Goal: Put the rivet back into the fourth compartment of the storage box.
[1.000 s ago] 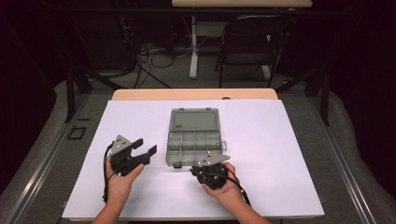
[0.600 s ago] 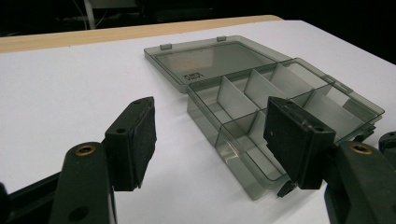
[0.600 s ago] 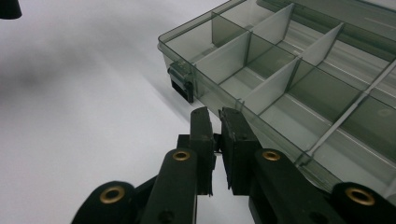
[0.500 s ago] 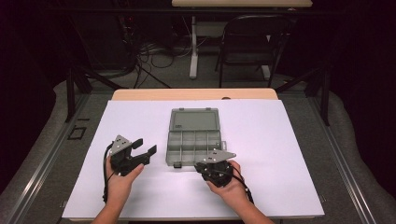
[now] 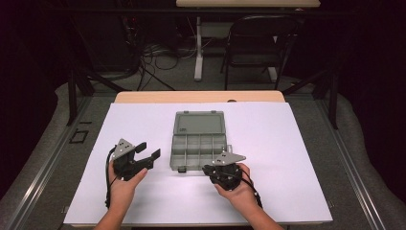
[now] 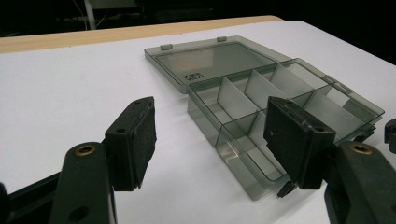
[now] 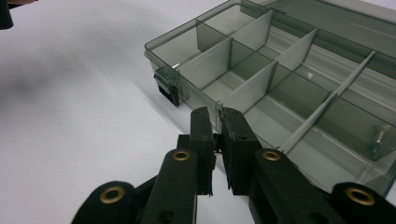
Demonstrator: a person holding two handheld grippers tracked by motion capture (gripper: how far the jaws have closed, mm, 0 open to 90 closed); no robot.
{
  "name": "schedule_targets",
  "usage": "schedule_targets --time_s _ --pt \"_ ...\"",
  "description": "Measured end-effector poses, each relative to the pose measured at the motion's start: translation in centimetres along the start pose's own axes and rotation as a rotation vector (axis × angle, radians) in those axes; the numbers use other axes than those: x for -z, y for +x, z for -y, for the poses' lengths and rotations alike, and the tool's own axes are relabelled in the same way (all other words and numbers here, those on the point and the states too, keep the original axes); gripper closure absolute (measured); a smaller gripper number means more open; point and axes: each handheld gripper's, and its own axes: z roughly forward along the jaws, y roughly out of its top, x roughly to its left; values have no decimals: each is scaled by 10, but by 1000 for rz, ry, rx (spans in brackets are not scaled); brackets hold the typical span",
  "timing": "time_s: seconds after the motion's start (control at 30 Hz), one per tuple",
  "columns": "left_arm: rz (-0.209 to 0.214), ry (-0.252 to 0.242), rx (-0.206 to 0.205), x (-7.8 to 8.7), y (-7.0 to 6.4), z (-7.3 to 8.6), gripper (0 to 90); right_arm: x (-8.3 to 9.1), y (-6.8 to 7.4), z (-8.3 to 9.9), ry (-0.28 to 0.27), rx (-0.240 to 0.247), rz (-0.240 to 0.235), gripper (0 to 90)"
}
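A smoky grey plastic organiser box (image 5: pixel 198 146) lies open in the middle of the white table cover (image 5: pixel 287 143), its lid (image 5: pixel 199 122) folded flat away from me. Dividers split the tray (image 6: pixel 280 93) into several compartments. A small metal piece (image 7: pixel 380 136) lies in one compartment at the right of the right gripper view. My left gripper (image 5: pixel 148 150) is held left of the box, jaws wide open around nothing (image 6: pixel 210 121). My right gripper (image 5: pixel 209 169) sits at the box's front right, its jaws (image 7: pixel 215 114) shut with only a thin slit, pointing at the front wall (image 7: pixel 187 93).
A black latch (image 7: pixel 168 88) sticks out of the box's front wall. White cover stretches left, right and in front of the box. Beyond the wooden table edge (image 5: pixel 198 97) stand a folding chair (image 5: pixel 258 43), cables and a desk leg on the floor.
My right gripper has shifted a little to the right along the box's front edge. The left gripper and the box have stayed where they were.
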Motion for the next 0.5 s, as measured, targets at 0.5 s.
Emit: schedule_targets --time_s 0.5 --pt "0 -1 2 0 0 0 344 14 -16 -5 -25 -25 52 832"
